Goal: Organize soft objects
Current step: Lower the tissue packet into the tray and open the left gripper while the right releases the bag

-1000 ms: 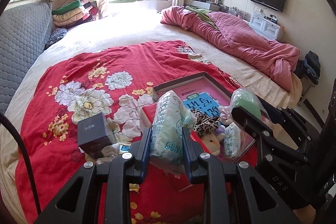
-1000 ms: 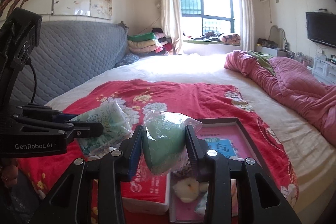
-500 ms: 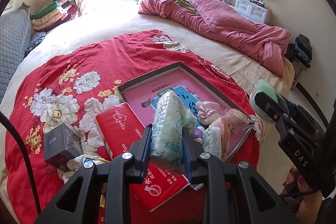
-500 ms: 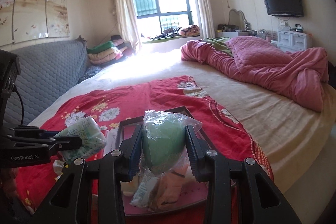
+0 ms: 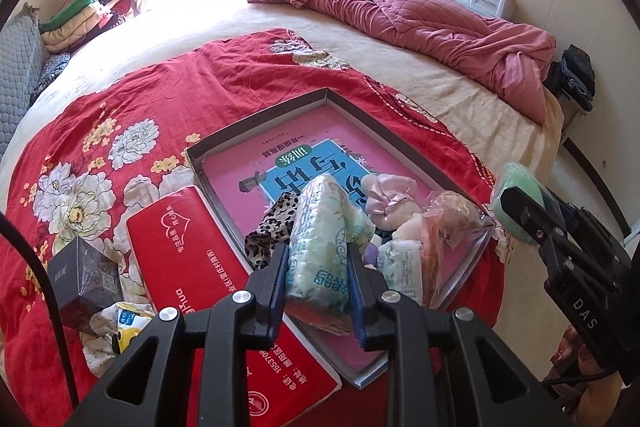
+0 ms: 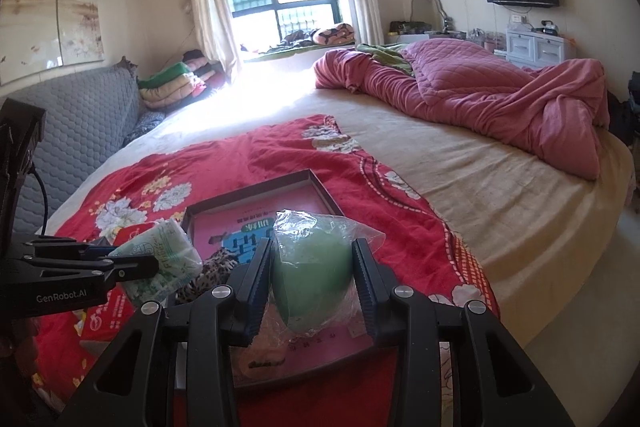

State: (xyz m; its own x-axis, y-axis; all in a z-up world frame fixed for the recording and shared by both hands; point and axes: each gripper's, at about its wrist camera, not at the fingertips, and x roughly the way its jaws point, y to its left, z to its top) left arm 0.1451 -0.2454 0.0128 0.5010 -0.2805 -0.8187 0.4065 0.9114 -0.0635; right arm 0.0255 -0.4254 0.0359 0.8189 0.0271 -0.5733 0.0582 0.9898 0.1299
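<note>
the left gripper [image 5: 318,269] had its jaws clamped on a pale green tissue pack [image 5: 320,247] above the near end of the shallow tray [image 5: 256,121], while the right gripper [image 6: 312,277] had its jaws closed on a bagged green ball [image 6: 312,267] over the same tray on the bed [image 6: 500,195].

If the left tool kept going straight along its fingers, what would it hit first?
Probably the leopard-print cloth and small soft items in the shallow box, just beyond the tissue pack the left tool holds; depth is uncertain.
</note>
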